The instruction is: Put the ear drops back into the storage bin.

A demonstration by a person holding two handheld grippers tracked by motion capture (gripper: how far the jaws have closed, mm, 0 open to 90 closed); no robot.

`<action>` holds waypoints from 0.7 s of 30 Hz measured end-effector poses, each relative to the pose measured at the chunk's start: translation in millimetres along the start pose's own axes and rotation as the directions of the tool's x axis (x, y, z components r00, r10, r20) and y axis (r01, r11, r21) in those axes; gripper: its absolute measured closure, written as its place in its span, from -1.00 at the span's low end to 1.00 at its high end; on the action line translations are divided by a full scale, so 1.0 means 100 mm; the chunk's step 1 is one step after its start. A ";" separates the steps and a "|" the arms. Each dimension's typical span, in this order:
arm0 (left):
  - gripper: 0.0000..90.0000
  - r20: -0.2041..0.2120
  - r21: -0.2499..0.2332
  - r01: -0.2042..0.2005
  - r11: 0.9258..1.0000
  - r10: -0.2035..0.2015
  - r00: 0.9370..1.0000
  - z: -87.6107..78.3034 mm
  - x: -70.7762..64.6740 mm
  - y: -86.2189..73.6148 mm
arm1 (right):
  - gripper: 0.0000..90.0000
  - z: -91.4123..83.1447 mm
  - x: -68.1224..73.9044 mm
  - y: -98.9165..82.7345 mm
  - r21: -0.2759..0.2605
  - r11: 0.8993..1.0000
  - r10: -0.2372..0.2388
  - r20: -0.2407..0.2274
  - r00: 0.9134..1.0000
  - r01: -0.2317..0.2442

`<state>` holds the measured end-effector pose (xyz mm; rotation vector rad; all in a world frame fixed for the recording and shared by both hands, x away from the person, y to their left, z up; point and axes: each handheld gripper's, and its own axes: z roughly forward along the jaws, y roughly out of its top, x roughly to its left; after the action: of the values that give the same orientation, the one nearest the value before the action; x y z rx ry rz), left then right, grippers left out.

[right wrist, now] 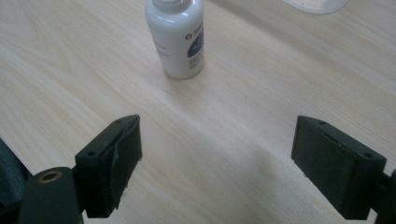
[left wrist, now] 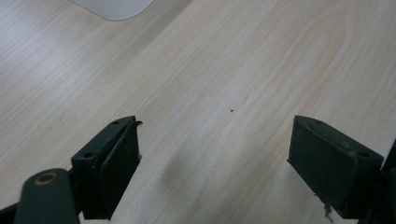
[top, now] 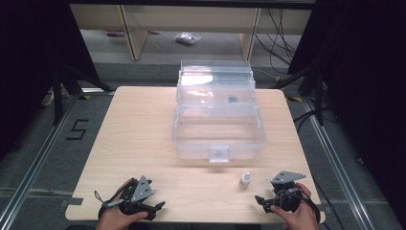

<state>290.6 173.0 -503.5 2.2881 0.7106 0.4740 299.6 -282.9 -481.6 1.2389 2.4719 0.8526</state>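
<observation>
A small white bottle point(top: 244, 180) stands upright on the wooden table point(top: 139, 124), just in front of a clear plastic box point(top: 218, 115) whose tiered trays are folded open. In the right gripper view the bottle point(right wrist: 176, 39) stands a little beyond the jaws, left of their centre line. My right gripper point(right wrist: 217, 158) is open over bare wood, and in the high view it point(top: 261, 201) rests near the front right edge, right of the bottle. My left gripper point(top: 157, 210) lies at the front left. Its jaws stand wide apart, so the left gripper point(left wrist: 215, 158) is open with nothing between them.
The box fills the table's middle and back, with a small dark item point(top: 232, 99) in an upper tray. A corner of the box point(left wrist: 114, 7) shows at the top of the left gripper view. Beyond the table lie a shelf unit point(top: 139, 28) and floor cables point(top: 280, 33).
</observation>
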 end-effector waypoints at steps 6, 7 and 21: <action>-0.65 0.003 0.000 0.000 1.000 0.000 1.000 0.00 0.00 0.00 | -0.61 0.00 0.01 0.01 0.013 1.000 -0.007 -0.006 1.000 0.007; -0.65 0.005 -0.006 0.006 1.000 -0.006 1.000 0.00 0.00 0.00 | -0.61 -0.01 0.02 0.01 0.013 1.000 -0.007 -0.008 1.000 0.007; -0.65 0.001 0.009 -0.021 1.000 0.021 1.000 0.00 0.02 0.00 | -0.59 -0.06 0.03 0.09 0.049 0.997 -0.053 -0.012 0.999 0.054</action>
<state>292.0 174.2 -502.9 2.3063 0.6909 0.4807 301.3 -278.9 -471.2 1.1811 2.5369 0.7906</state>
